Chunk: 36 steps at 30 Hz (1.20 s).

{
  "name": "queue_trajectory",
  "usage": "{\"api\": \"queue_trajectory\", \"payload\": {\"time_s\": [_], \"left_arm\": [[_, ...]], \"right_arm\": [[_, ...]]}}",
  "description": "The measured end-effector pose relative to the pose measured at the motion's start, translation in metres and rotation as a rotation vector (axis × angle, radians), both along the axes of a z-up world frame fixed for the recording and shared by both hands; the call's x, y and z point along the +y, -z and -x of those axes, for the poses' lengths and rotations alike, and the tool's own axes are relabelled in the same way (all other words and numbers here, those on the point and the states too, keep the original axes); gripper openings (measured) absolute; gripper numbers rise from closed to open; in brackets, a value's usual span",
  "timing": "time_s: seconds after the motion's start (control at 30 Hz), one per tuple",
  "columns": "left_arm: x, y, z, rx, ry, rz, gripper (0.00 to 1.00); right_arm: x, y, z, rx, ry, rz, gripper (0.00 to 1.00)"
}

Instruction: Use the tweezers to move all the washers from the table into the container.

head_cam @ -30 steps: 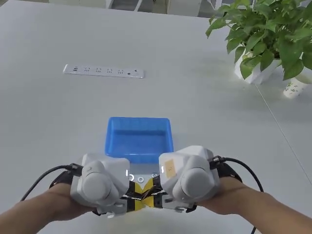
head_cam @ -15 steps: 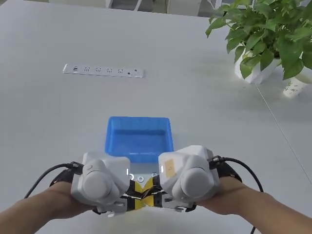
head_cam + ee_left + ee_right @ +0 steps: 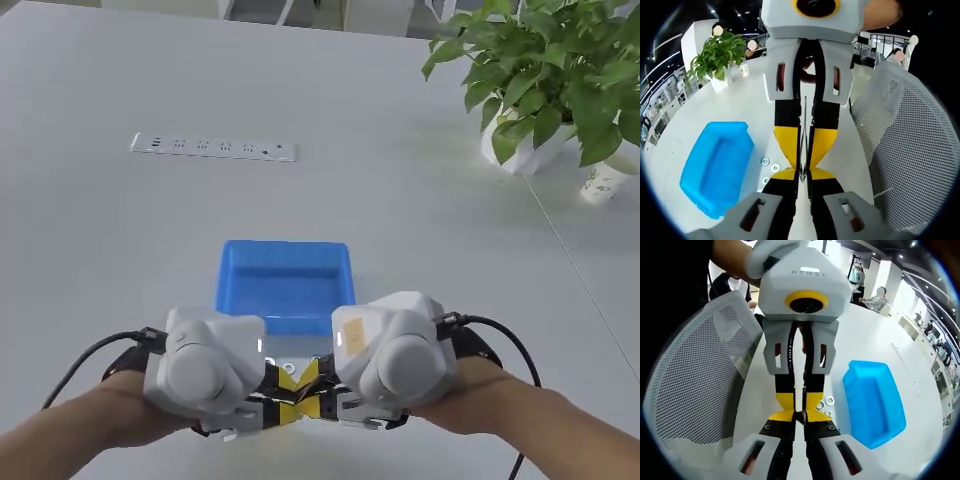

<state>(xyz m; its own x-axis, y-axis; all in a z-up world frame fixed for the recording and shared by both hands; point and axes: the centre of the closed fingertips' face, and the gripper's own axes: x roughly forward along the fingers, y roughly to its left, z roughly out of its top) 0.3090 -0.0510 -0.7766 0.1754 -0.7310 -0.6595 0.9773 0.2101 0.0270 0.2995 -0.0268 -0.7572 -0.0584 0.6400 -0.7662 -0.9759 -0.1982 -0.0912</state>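
Your left claw (image 3: 801,174) and right claw (image 3: 801,416) meet tip to tip, each pinched almost closed on the thin tweezers (image 3: 803,135). Just beside the tips, the washers (image 3: 765,161) lie on the counter (image 3: 400,200), between the claws and the blue container (image 3: 285,250).

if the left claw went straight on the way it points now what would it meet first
The right claw. Its yellow-and-black tips sit nose to nose with the left claw, apparently almost touching, and both seem to pinch the thin metal tweezers that run between them.
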Motion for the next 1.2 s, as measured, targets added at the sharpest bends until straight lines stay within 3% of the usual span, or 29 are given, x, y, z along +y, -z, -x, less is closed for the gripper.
{"api": "queue_trajectory", "payload": {"time_s": [0.2, 0.33, 1.2], "left_arm": [[-0.0027, 0.0071, 0.0049, 0.030, 0.004, 0.020, 0.10], [-0.0020, 0.0056, 0.0029, 0.031, -0.010, 0.037, 0.10], [0.0006, 0.0057, 0.0035, 0.039, 0.006, 0.029, 0.11]], "right_arm": [[-0.0017, 0.0076, 0.0045, 0.007, -0.016, 0.018, 0.07], [-0.0012, 0.0060, 0.0024, 0.011, -0.008, 0.009, 0.08], [0.0019, 0.0035, 0.0032, 0.057, -0.001, -0.014, 0.08]]}}
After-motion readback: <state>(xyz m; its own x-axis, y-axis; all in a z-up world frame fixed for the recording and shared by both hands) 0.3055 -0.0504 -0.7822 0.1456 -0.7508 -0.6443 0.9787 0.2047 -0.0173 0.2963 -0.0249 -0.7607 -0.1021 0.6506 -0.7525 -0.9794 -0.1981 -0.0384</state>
